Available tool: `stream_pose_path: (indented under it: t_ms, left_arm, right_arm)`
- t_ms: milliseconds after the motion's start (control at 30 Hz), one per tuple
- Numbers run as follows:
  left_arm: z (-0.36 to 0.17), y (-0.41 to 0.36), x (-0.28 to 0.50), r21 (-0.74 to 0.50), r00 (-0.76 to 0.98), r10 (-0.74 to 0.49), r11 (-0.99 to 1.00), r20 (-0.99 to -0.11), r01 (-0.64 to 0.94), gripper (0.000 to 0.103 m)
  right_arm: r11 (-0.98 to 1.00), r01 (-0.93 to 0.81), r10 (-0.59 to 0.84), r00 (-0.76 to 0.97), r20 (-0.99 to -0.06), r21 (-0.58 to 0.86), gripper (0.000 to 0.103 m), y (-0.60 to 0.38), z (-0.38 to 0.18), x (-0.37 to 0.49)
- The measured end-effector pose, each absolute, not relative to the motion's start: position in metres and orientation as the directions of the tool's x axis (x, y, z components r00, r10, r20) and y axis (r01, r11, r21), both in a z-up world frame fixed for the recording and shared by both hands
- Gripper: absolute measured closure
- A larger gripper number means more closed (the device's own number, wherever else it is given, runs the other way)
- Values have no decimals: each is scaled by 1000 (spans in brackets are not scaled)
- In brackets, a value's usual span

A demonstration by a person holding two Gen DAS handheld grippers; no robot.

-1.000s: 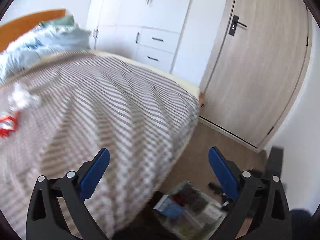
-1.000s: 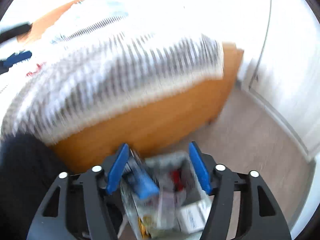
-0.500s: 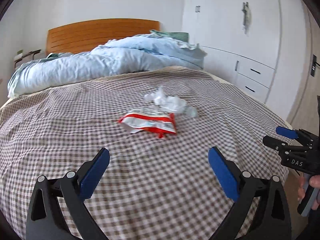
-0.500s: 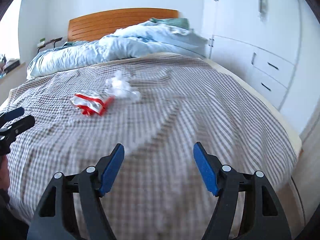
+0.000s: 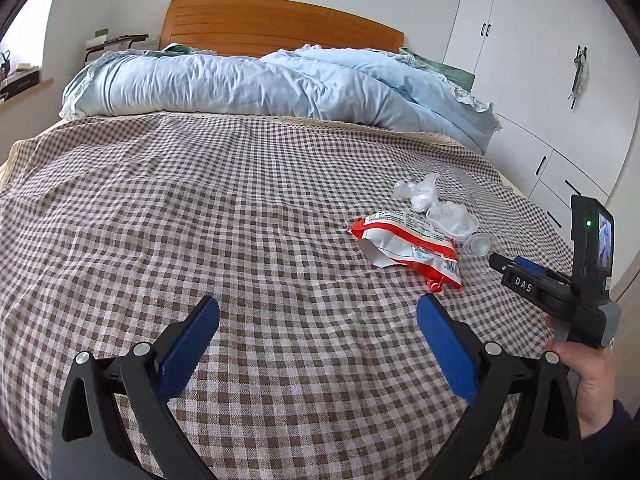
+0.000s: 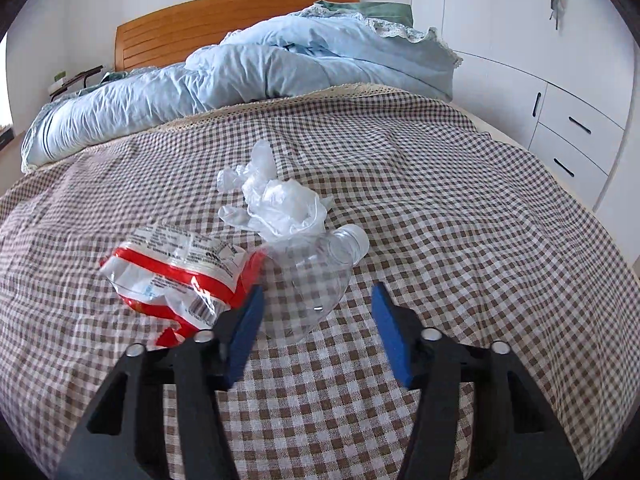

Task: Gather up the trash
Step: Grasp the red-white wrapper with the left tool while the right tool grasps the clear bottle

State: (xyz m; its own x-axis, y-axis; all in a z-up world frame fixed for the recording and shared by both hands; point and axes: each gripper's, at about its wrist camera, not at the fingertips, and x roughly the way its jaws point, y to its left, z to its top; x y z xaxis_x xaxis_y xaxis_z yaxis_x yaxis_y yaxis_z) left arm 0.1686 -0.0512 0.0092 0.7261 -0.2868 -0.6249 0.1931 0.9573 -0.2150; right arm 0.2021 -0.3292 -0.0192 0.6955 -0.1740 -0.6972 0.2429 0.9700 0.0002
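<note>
Three pieces of trash lie together on the checked bedspread (image 5: 200, 220): a red-and-white snack wrapper (image 5: 408, 240) (image 6: 180, 276), crumpled clear plastic film (image 5: 436, 204) (image 6: 280, 204), and a clear plastic bottle (image 5: 478, 244) (image 6: 320, 272) on its side. My right gripper (image 6: 318, 326) (image 5: 508, 264) reaches the bottle's base. Its jaws are closing with the bottle's lower end between them, and the blue pads (image 6: 246, 332) stand a little apart from it. My left gripper (image 5: 318, 326) hangs open over bare bedspread, left of and nearer than the wrapper, with nothing between its fingers.
A rumpled light-blue duvet (image 5: 248, 80) lies across the head of the bed before a wooden headboard (image 5: 280, 24). White wardrobes and drawers (image 6: 576, 128) line the right wall. A side table (image 5: 116, 42) stands at the far left. A hand (image 5: 592, 376) holds the right gripper.
Both views swung from the floor and a full bin by the bed's foot up onto the bedspread. The right gripper moved in on the trash and its jaws narrowed around the bottle's base.
</note>
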Motion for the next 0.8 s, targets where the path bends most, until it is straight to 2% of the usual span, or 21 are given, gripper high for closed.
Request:
stream_pose_path:
  t_ms: [33,67,200,300,367,467,533,633,733,800]
  left_arm:
    - [7,-52,169,-217,721,-290,956,-629,195,8]
    - [4,-53,170,-221,715,-295,955,-634,198,8]
    - [1,-61,178,-231,695,-314,949,-647,214,8]
    - [4,-77,193,-224,672,-344,939,-656,263,8]
    - [5,-92,213,-172,657,-342,935,-672,312,7]
    - [-4,-117,259,-120,600,-309,935,-738,333,7]
    - [-17,-121,289,-189,530,-327,936,-782,298,7]
    - [-45,-114,322,-396,398,-418,907,-816,143,8]
    - [-55,-101,331,-528,461,-469,849,-753,2,8]
    - [-58,-102,335,-579,468,-498,815,-730,-35,16]
  right_arm:
    - [971,235,-136,680,-721,38,85,-334,-26,206]
    - [971,231,-111,673,-732,66,87,-339,-30,207]
    - [961,256,-109,691,-714,101,102,-357,-27,198]
    - [952,272,-111,738,-665,144,102,-368,-10,181]
    - [946,279,-109,756,-646,167,102,-375,-3,174]
    - [937,277,-84,769,-634,212,102,-387,-1,173]
    - [934,273,-71,773,-630,230,102,-393,-1,172]
    - [930,263,-53,785,-618,255,102,-398,0,170]
    - [933,241,-35,799,-601,266,102,-395,4,167]
    - [938,228,-29,802,-597,260,102,-392,6,167]
